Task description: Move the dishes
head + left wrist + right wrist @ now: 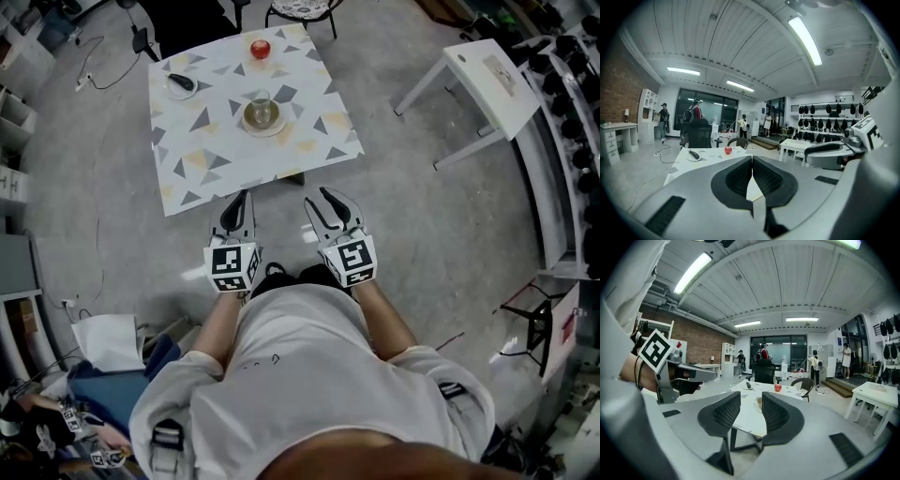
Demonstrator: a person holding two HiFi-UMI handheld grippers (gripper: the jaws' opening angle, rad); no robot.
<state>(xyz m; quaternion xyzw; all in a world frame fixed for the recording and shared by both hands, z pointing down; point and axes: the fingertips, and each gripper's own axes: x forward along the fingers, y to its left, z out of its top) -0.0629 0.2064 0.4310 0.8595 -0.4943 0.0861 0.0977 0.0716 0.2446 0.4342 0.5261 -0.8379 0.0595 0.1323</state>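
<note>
A table with a triangle-patterned cloth stands ahead of me. On it are a red apple, a small white plate with a dark object and a glass bowl on a saucer. Both grippers hang in the air short of the table's near edge, touching nothing. My left gripper is shut, pads together and empty. My right gripper is open and empty. In the right gripper view the apple and plate show beyond the jaws, and the bowl is partly hidden.
A small white side table stands to the right, with a rack of dark items behind it. A chair sits at the table's far side. Bags and paper lie on the floor at my left. Several people stand far back.
</note>
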